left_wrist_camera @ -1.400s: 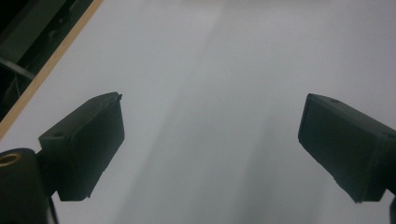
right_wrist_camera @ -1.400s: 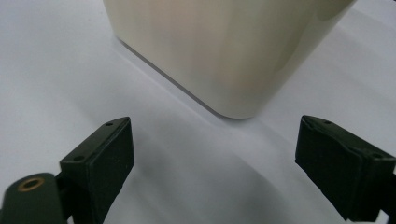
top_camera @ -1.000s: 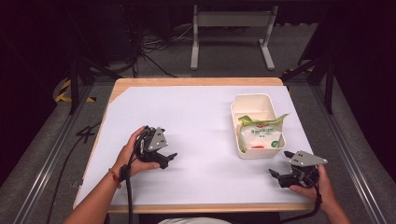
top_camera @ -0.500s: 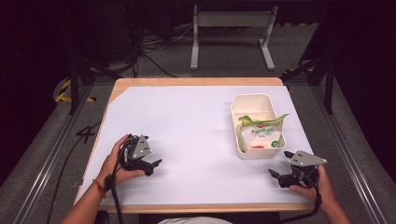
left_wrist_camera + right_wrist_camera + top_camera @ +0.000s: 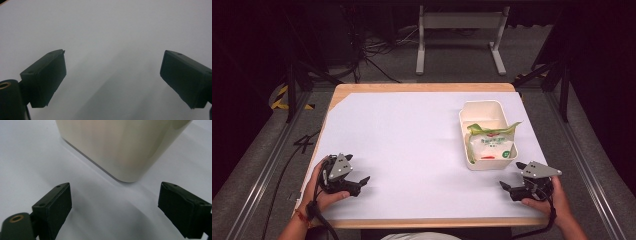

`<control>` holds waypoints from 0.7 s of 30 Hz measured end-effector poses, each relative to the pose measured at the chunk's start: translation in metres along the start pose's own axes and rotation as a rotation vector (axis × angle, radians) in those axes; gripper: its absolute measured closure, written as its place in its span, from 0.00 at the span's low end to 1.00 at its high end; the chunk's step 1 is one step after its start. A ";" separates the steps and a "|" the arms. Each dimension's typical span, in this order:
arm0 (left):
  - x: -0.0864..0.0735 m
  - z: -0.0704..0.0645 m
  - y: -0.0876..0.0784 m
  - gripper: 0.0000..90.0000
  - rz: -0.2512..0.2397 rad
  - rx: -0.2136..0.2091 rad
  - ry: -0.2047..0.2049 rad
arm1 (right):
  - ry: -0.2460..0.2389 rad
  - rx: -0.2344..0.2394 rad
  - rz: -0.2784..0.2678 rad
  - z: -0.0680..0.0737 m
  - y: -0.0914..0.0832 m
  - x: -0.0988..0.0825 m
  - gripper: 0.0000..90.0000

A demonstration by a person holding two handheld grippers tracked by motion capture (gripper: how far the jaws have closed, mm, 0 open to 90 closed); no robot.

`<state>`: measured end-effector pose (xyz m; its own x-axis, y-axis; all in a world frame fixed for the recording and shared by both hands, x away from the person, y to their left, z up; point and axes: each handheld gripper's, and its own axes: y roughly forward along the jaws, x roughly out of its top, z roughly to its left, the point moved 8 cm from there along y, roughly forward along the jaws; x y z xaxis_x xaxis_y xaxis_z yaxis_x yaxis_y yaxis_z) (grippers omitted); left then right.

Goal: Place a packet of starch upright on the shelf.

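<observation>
A cream rectangular bin (image 5: 482,107) stands on the right part of the white table sheet, with a green-and-white food packet (image 5: 490,142) lying inside it. My right gripper (image 5: 507,189) rests low near the front right corner of the table, just in front of the bin, open and empty. In the right gripper view the bin's rounded corner (image 5: 125,152) looms close ahead between the two spread pads (image 5: 53,208). My left gripper (image 5: 360,184) sits at the front left, open, with nothing between its pads (image 5: 47,75) but bare white sheet.
The white sheet (image 5: 407,135) covers a wooden table whose edge (image 5: 422,87) shows at the back. Dark floor, cables and a metal stand (image 5: 459,35) lie beyond the table. A rail (image 5: 257,180) runs along the left side.
My left gripper has drawn back toward the front left corner of the table. The right gripper, the bin and the packet have stayed where they were.
</observation>
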<state>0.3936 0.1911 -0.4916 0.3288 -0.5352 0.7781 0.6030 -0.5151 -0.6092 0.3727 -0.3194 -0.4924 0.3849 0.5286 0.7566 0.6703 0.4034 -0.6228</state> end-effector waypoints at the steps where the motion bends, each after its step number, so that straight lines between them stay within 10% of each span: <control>1: -0.002 0.001 -0.002 0.08 -0.012 -0.002 -0.021 | 0.000 -0.002 0.001 0.000 0.000 0.000 0.13; 7: -0.007 0.007 -0.007 0.08 -0.069 -0.022 -0.101 | -0.003 -0.003 0.000 0.000 -0.001 0.000 0.13; 21: -0.005 0.005 -0.004 0.08 -0.085 -0.023 -0.098 | 0.000 -0.010 -0.015 -0.002 -0.003 0.002 0.13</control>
<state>0.3933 0.1994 -0.4917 0.3477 -0.4212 0.8377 0.6152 -0.5717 -0.5428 0.3726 -0.3211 -0.4890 0.3745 0.5227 0.7658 0.6822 0.4040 -0.6094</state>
